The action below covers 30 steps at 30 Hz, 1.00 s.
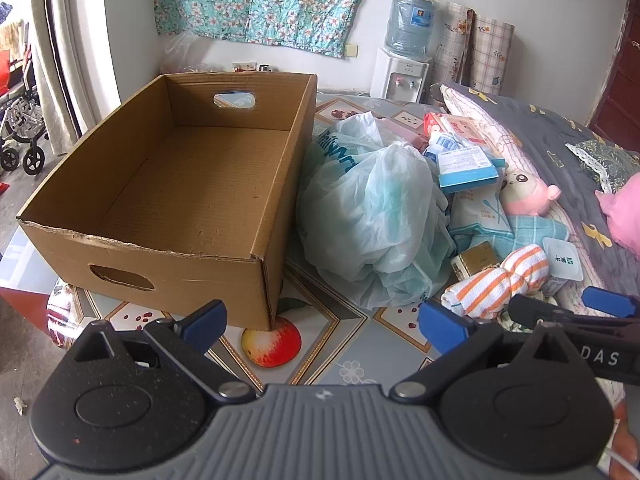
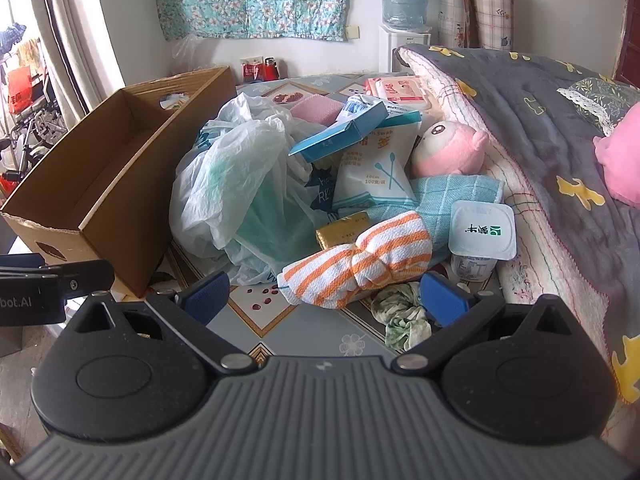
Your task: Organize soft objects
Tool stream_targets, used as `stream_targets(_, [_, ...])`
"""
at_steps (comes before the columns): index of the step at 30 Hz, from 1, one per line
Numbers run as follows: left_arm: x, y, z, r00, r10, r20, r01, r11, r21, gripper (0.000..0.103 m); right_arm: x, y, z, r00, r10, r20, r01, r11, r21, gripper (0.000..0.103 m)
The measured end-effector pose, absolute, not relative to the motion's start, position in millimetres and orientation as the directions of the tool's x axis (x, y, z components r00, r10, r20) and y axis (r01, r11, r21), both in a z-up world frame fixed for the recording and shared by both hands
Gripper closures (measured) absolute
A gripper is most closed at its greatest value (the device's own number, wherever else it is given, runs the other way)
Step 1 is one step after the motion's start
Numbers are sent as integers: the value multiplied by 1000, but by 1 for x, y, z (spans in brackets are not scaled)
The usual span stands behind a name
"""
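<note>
The left gripper and right gripper are held spread wide, with nothing grasped. An empty cardboard box is set on the patterned table, just beside a crumpled plastic bag. An orange-striped rolled towel is seen near the right fingers, against a yogurt cup, with a pink plush toy behind

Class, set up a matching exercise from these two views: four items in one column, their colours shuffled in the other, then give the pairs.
Items:
1. rolled striped towel
2. open cardboard box
3. round-headed plush toy
4. crumpled thin plastic bag

Colours:
A. brown
B. pale translucent green
C. orange and white
D. pink and cream

Pairs: 1-C, 2-A, 3-D, 4-B
</note>
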<state>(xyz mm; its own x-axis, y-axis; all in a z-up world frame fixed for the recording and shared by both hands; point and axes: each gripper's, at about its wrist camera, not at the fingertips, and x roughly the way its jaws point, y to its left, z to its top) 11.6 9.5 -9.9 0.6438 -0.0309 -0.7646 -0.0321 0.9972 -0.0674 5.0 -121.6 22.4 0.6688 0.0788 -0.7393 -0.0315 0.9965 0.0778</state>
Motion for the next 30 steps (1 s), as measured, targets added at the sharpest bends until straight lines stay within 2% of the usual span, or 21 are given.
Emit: stream_targets(30, [10,2,-11,638,-26,-769,-30,998,-59,0,5,-127,20,668,81,-740,-22,996,90,1])
